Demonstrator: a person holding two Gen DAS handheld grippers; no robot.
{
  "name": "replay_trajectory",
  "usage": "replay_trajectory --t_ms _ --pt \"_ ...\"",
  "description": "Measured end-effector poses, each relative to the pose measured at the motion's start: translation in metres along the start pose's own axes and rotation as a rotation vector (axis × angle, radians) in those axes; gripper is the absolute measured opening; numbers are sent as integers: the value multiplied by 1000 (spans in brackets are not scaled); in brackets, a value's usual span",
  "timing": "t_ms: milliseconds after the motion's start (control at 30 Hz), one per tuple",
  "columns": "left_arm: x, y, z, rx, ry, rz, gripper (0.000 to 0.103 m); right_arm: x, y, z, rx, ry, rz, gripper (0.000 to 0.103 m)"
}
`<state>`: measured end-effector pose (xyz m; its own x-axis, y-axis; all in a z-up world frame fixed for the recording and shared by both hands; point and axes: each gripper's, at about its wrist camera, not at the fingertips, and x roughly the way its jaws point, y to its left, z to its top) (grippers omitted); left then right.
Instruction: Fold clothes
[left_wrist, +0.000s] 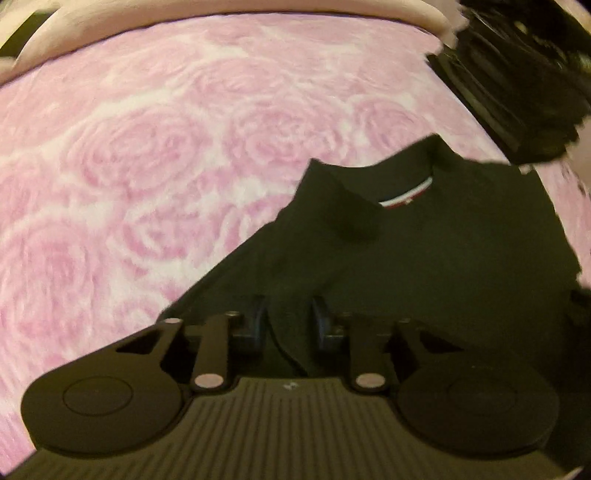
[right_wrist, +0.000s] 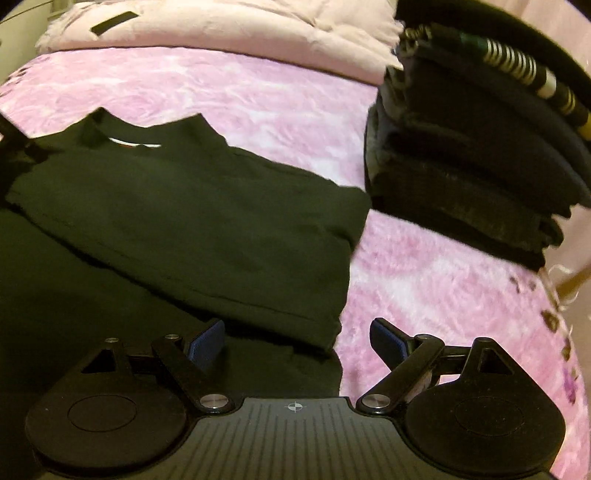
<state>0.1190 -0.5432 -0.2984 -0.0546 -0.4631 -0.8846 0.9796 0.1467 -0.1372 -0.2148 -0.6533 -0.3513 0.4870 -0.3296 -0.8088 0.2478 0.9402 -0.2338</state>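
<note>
We see dim, warm indoor light with motion blur throughout; the black shirt loses detail, and fisheye bending darkens the corners.

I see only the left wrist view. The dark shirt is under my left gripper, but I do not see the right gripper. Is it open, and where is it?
Observer: The right gripper is open and its fingers grip nothing.
Operator: Over what does it hang?
Observer: Over the near right edge of the shirt. One finger is above dark cloth, the other above the pink blanket.
Operator: The pile at my top right is blurred. What lies on top of it?
Observer: On the stack of folded dark clothes lies a striped garment, white and dark.
</note>
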Motion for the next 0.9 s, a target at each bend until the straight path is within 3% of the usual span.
replay_trajectory --t_ms 133,200,367,533,600,767,900 --pt "-30 -16 20 182 -105 43 9 -1 -2 7 9 -10 9 88" --pt "-32 -14 34 222 -138 80 9 0 -5 7 18 -16 13 88" --pt "5 3 41 240 12 141 16 7 -12 0 79 14 3 88" --pt "-19 -3 18 253 -22 190 26 6 -19 -6 143 13 28 88" --pt "-26 -12 10 291 -37 165 27 8 -20 -5 173 10 51 88" --pt "-5 -37 -10 412 -18 148 30 21 -27 0 269 -2 64 88" --pt "-3 -49 -20 524 -27 195 30 35 -40 -11 288 99 15 88"
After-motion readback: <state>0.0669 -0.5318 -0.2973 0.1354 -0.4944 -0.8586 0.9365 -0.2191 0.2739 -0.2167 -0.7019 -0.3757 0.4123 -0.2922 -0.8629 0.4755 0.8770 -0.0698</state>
